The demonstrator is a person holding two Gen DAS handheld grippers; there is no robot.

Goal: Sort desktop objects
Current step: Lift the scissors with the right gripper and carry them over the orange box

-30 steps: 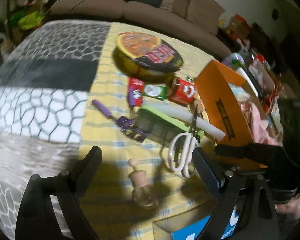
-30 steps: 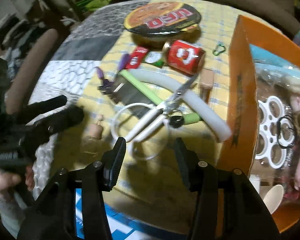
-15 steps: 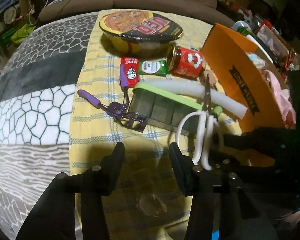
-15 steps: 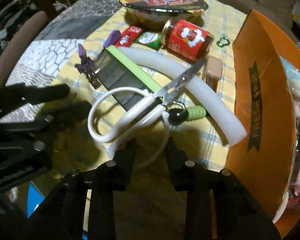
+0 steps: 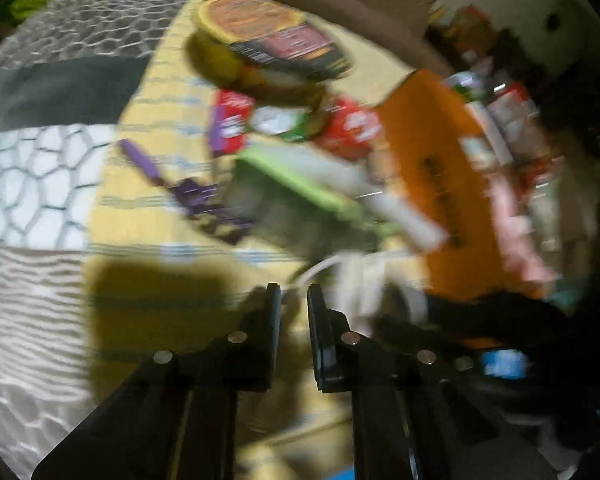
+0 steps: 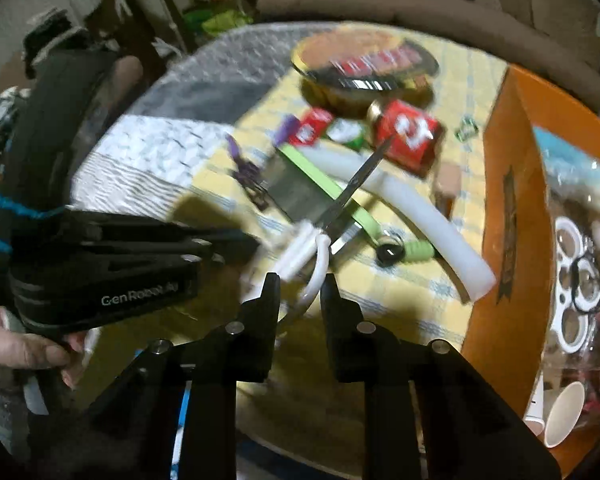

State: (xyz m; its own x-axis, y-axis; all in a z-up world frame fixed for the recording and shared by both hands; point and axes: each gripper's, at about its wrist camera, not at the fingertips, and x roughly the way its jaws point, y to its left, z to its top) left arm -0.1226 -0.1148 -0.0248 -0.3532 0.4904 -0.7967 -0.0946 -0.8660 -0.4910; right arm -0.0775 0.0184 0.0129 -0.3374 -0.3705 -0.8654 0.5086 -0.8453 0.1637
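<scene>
Beside the orange box [image 6: 512, 208], the right hand-held gripper [image 6: 298, 292] is closing on the scissors' [image 6: 320, 232] white handle loop, likely for lifting. The left hand-held gripper [image 5: 293, 300] is closing too; its catch is too blurred to tell.

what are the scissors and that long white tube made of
Scissors: blades look like bare metal, grey with a dull shine; handle loops look like smooth white plastic. White tube: probably soft foam, matte with a blunt cut end, though blur leaves that open.
</scene>
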